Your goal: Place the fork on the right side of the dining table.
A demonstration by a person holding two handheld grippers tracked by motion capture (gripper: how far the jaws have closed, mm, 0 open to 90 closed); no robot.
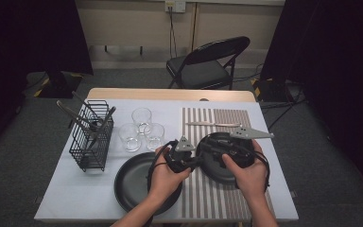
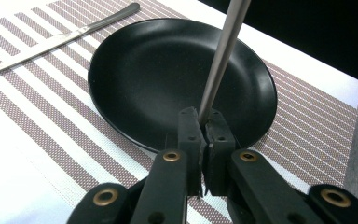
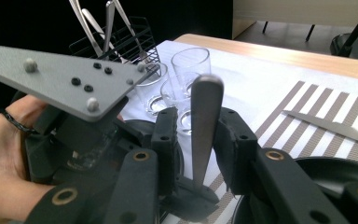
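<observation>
The left gripper [image 2: 204, 122] pinched a utensil handle [image 2: 220, 60] above the black plate [image 2: 168, 70]; the right gripper's [image 3: 200, 135] jaws stood spread around its end, not pressing

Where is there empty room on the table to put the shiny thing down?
The white cloth corner left of the near plate, below the basket, is bare. So are the placemat stripes in front of the far plate. It's crowded around the glasses.
</observation>
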